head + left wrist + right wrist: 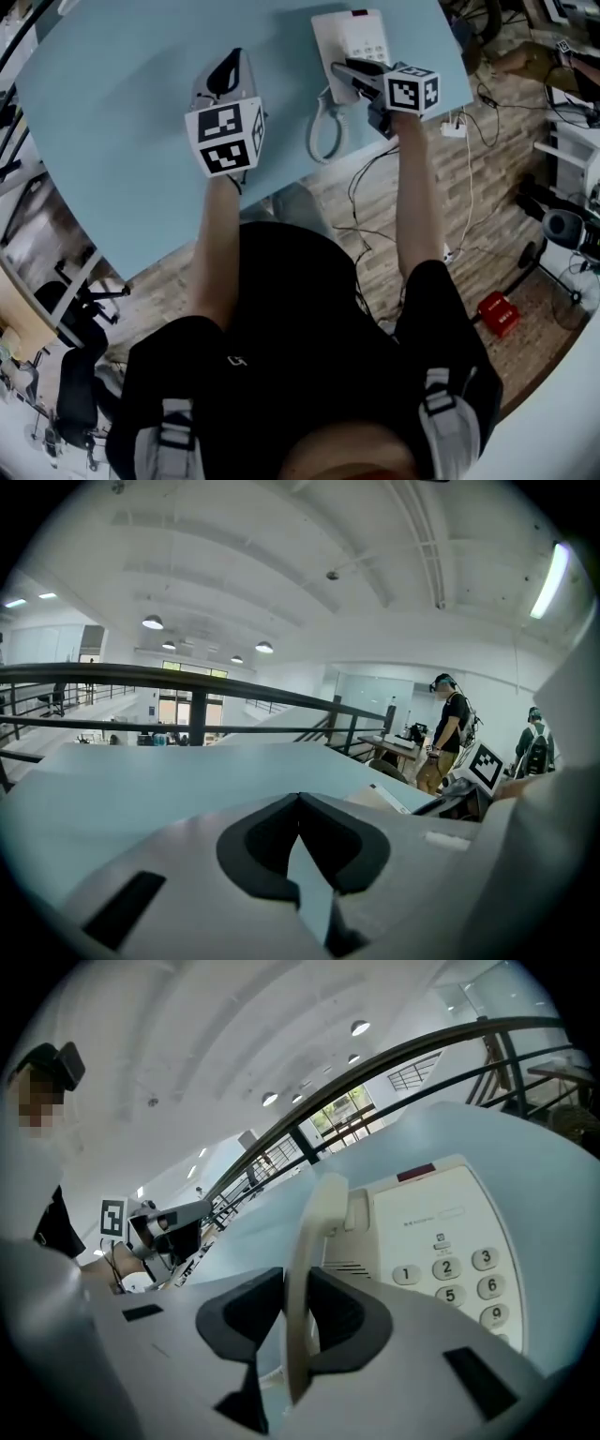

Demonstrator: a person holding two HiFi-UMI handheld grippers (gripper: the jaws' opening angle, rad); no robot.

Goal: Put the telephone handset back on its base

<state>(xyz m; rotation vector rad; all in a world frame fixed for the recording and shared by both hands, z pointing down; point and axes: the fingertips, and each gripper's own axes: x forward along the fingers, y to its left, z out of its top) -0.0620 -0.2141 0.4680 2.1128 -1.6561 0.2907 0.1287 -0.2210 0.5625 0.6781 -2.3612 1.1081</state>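
Between the pads of your right gripper (pixel 298 1288) the handset (pixel 317 1227) stands on edge, pinched from both sides. Just beyond the fingertips its far end lies over the cradle side of the base (pixel 441 1208), left of the keypad (pixel 459 1279); whether it touches the cradle cannot be read. Farther left on the blue table (pixel 112 103), your left gripper (pixel 300 803) has its jaws together, tips meeting, nothing between them.

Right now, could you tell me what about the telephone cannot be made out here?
Cradle of the base: head view, covered by the right gripper.
Lower rows of the keypad: right gripper view, behind that gripper's body.
Whether the handset touches the base: no view shows it.
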